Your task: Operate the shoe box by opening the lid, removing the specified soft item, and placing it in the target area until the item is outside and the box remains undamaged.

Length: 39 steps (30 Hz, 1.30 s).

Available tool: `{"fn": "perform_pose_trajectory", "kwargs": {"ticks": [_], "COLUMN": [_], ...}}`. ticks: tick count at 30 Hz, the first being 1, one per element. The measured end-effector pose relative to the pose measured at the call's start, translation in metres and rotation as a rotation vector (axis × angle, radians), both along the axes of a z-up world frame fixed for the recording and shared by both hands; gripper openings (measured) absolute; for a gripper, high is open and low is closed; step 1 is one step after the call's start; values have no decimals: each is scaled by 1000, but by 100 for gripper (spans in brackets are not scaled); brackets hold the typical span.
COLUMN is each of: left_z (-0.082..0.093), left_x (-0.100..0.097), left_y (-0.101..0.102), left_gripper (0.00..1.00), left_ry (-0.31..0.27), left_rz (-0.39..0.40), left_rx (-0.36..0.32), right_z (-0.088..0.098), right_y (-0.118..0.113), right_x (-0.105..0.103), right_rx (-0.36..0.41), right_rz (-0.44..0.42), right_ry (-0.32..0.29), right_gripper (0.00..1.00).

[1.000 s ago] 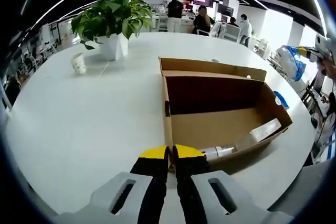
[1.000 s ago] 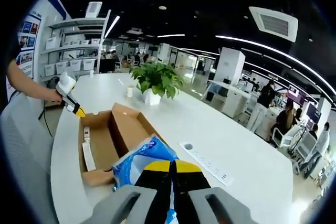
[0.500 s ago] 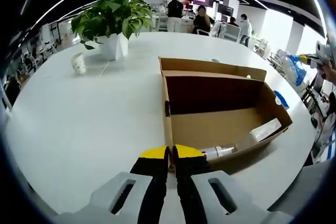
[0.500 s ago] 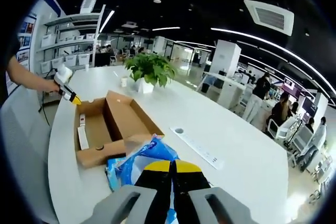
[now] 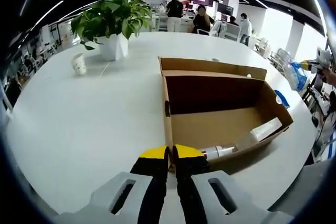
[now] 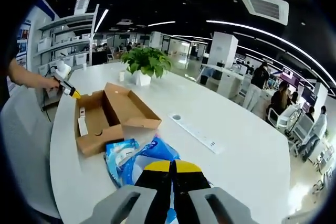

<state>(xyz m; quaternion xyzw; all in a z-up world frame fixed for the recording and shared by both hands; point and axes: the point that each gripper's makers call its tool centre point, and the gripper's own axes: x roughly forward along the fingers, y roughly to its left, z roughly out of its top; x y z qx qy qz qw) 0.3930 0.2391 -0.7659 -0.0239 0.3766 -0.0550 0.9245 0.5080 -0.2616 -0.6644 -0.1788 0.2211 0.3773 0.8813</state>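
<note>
1. White oval table [image 5: 79,124] carries everything: wide bare top, so plenty of landing room beside the box.
2. Cardboard shoe box [image 5: 220,124] sits open on the table, lid [image 5: 210,67] folded back flat behind it, so the inside is reachable w/o forcing the walls. Looks undamaged. In right gripper view the box [image 6: 97,124] lies well left of the bag.
3. Potted plant [image 5: 111,22] stands far side of table, well apart from the box; not in the way.
4. Blue plastic soft pack [image 6: 137,157], the task's item, is out of the box, hanging from right gripper [image 6: 171,167] above the tabletop, near the box's end. Prob being carried to the drop spot; not set down yet.
5. Right gripper: jaws pressed onto the pack's top edge, pinching it so it dangles free.
6. Left gripper [image 5: 171,155]: jaws pressed together on the box's near wall, likely pinning the box so it doesn't drag or tear.
7. White tube [image 5: 258,132] and a small bottle [image 5: 216,152] lie inside the box, near wall side.
8. Paper cup [image 5: 79,63] just by the plant.
</note>
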Motion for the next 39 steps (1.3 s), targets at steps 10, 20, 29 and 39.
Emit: {"fn": "perform_pose_trajectory", "kwargs": {"ticks": [10,20,29,39], "left_z": [0,0,-1,-1], "left_x": [1,2,2,3], "left_y": [0,-1,-1,0], "left_gripper": [2,2,2,2], "left_ry": [1,2,3,3], "left_rz": [1,0,2,1], "left_rx": [7,17,14,12], "right_z": [-18,-34,-54,-77], "right_y": [-24,-44,-55,-58], "right_x": [-7,-10,-14,-20], "right_rx": [-7,-4,-1,-12], "right_rz": [-23,-54,-98,-109], "right_ry": [36,60,98,140], "right_gripper": [0,0,0,0]}}
